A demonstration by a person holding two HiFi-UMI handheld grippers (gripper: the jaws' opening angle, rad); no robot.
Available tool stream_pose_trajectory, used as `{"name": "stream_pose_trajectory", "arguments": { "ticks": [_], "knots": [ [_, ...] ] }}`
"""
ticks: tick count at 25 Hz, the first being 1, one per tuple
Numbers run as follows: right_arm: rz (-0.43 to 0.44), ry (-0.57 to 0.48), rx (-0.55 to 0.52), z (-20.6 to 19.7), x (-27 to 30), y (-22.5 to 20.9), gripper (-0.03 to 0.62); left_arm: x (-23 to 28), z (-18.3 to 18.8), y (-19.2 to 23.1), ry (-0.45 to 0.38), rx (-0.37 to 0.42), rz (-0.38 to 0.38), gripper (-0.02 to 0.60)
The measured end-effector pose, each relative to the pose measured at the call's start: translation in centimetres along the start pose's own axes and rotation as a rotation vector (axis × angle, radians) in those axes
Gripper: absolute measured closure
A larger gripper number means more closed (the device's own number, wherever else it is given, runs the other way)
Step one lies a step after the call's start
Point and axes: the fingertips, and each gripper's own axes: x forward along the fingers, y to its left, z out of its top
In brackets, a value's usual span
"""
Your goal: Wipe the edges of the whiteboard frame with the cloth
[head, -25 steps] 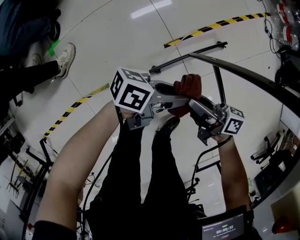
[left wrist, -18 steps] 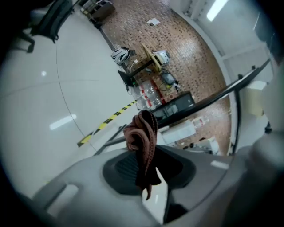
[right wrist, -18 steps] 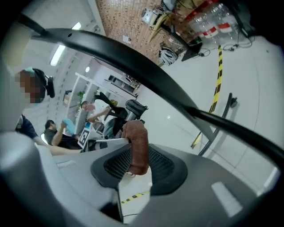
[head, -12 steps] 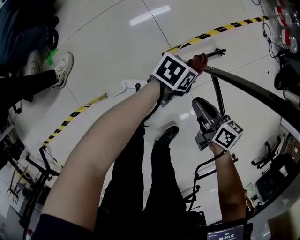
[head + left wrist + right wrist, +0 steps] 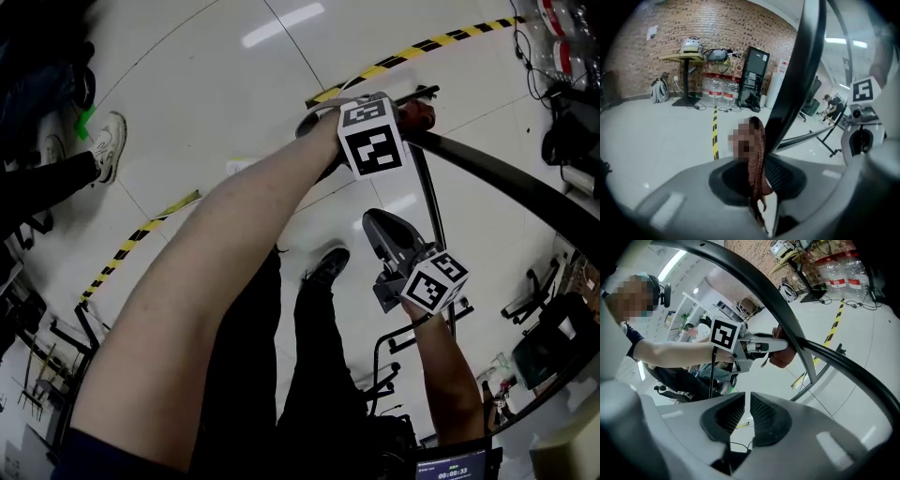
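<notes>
- The left gripper [image 5: 761, 177] is clamping the reddish cloth [image 5: 758, 157] between its pads. The jaws are nearly together on it, and a tail of fabric is hanging down out of the grip.
- That cloth is now sitting right up at the near end of the dark whiteboard frame [image 5: 802, 70]. From the right gripper view it's looking like it's pressing against the bar, though I'm not 100% sure on actual contact.
- The right gripper [image 5: 747, 417] has just been closing its jaws. They're down to a thin slit with nothing between them, so that one's empty and hanging low, well apart from the cloth.
- Compared with a second ago: both grippers were bunched together over the person's legs with the cloth between them. Now the left arm is stretching way out to the frame with the cloth, while the right has dropped back and lower.
- My read is that the handover is finishing up and the left side is owning the cloth, so the wiping along the frame edge is only just getting going. Most of the edge is still waiting to be done.
</notes>
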Motion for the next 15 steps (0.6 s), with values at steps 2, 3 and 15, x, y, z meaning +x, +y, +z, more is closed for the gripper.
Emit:
{"name": "stream_pose_trajectory", "arguments": {
  "ticks": [2,3,15],
  "knots": [
    [-0.001,-0.012,0.007,0.3,0.0,0.4,0.557,-0.6,0.4,-0.4,-0.002,0.001,0.005,0.491],
    [0.001,-0.015,0.009,0.4,0.1,0.7,0.557,-1.0,0.8,-0.7,-0.009,0.011,0.004,0.491],
    [0.109,0.056,-0.050,-1.4,1.7,7.9,0.557,-6.8,6.2,-4.1,-0.064,0.177,0.025,0.491]
  ]
}}
